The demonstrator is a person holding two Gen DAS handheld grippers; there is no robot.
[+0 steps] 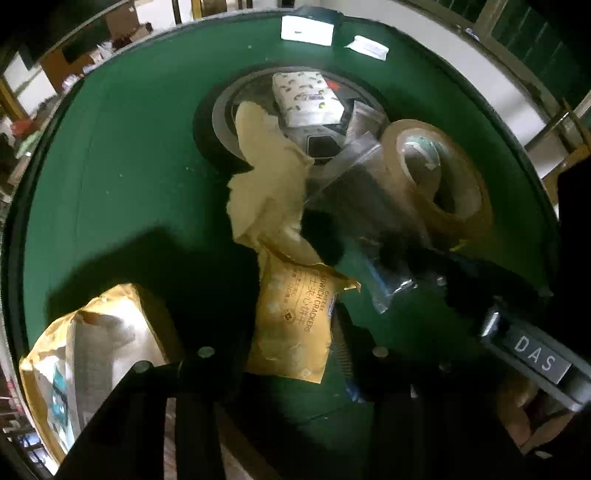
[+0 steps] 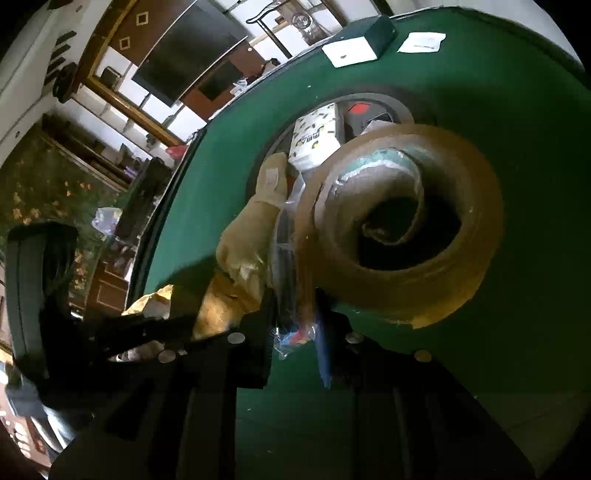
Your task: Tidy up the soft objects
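my right gripper (image 2: 295, 332) pinches a limp, slippery clear bag (image 2: 295, 338) by its near edge; left gripper (image 1: 284, 354) hangs unclenched over the cracker pack (image 1: 295, 325).

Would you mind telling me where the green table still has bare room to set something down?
The green felt table is bare left of the round grey tray and beyond it, short of the white box. It is crowded around the brown tape roll, beige cloth and gold cracker packet.

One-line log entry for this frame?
right gripper: shut on clear bag | left gripper: open over cracker packet | tape roll beside
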